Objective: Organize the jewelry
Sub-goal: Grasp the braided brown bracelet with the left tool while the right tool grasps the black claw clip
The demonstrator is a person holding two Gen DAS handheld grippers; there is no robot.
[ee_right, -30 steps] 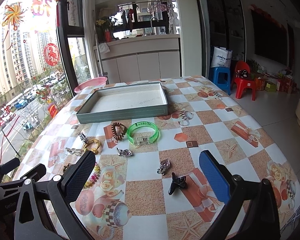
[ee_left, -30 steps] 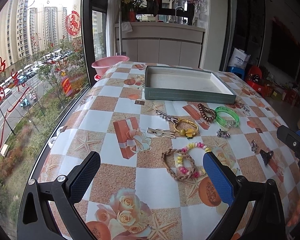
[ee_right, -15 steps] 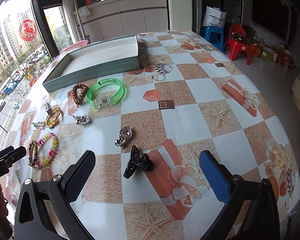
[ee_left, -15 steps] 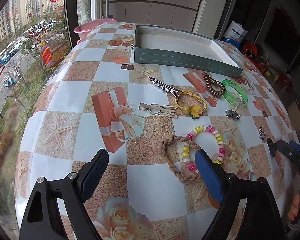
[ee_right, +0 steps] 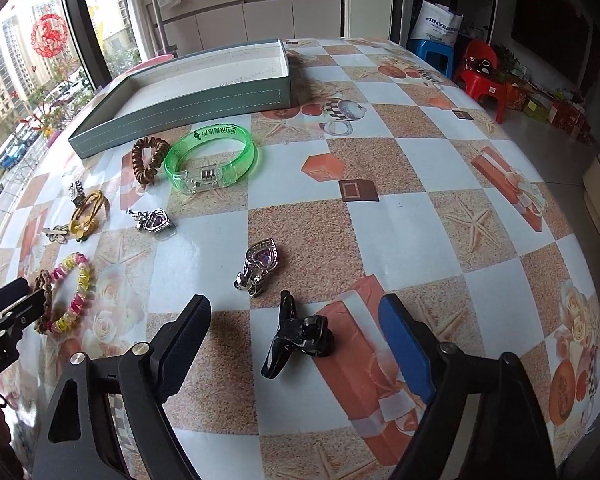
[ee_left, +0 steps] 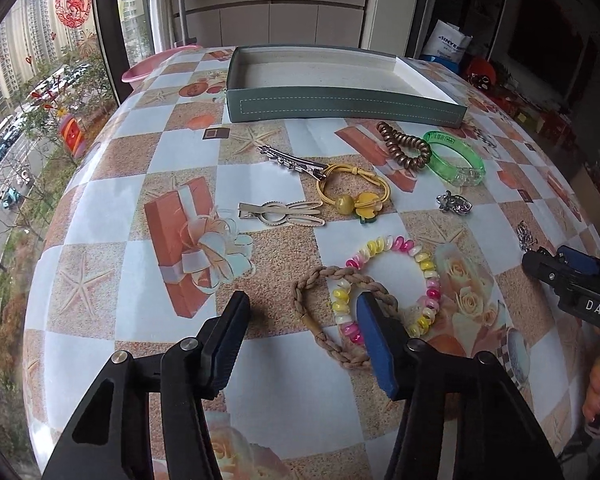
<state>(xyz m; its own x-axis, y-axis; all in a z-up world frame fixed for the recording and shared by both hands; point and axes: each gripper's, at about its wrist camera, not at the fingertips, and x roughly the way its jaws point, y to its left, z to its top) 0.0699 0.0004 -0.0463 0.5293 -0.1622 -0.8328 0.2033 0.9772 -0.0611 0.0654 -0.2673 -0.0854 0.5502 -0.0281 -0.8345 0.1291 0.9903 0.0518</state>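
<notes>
Both tongs (ee_left: 302, 334) (ee_right: 294, 344) closing, empty.

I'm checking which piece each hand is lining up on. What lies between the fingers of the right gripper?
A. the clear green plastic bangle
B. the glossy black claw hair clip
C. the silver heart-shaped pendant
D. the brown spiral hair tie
B: the glossy black claw hair clip lies on the tablecloth between the closing fingers of the right gripper, not yet pinched.
</notes>
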